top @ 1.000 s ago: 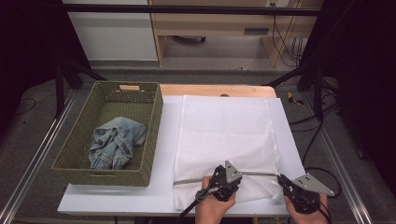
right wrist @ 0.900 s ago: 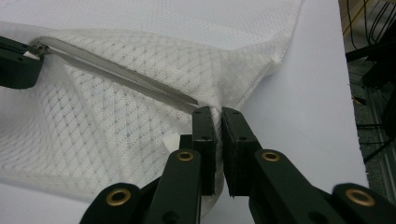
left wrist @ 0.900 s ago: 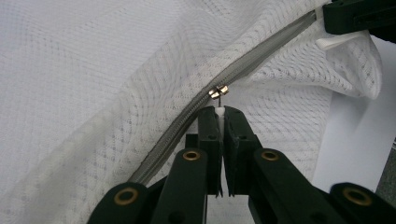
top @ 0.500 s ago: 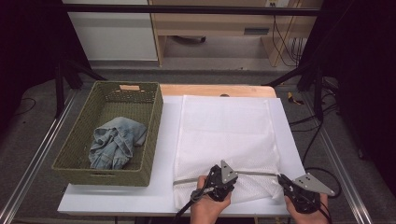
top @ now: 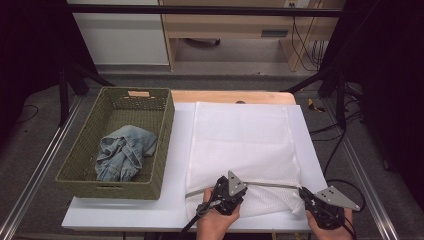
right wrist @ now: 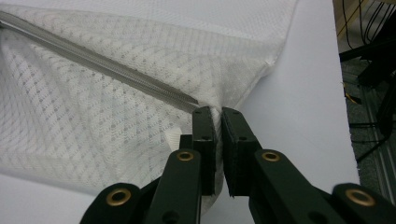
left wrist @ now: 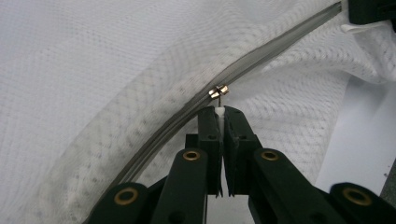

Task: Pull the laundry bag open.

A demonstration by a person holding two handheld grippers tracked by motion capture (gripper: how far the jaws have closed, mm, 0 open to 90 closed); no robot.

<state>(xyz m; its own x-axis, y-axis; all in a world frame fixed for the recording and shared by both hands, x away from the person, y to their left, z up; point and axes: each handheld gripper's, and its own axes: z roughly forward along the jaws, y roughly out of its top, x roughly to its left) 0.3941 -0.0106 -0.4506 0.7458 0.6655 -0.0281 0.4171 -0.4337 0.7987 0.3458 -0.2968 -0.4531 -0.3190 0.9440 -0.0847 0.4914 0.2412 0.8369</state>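
Observation:
A white mesh laundry bag lies flat on the white tabletop. A grey zipper runs across its near end. My left gripper is shut on the white tab of the zipper's small metal slider, seen close up between the left gripper's jaws. My right gripper is shut on the bag's mesh at the zipper's right end, near the bag's corner; the right gripper has cloth pinched between its jaws.
A green woven basket stands left of the bag and holds a crumpled blue denim garment. A wooden strip borders the table's far edge. Cables trail at the right, beside dark stand legs.
My left gripper has slid a little to the left along the zipper with the slider in its jaws. The right gripper has stayed put on the bag's end.

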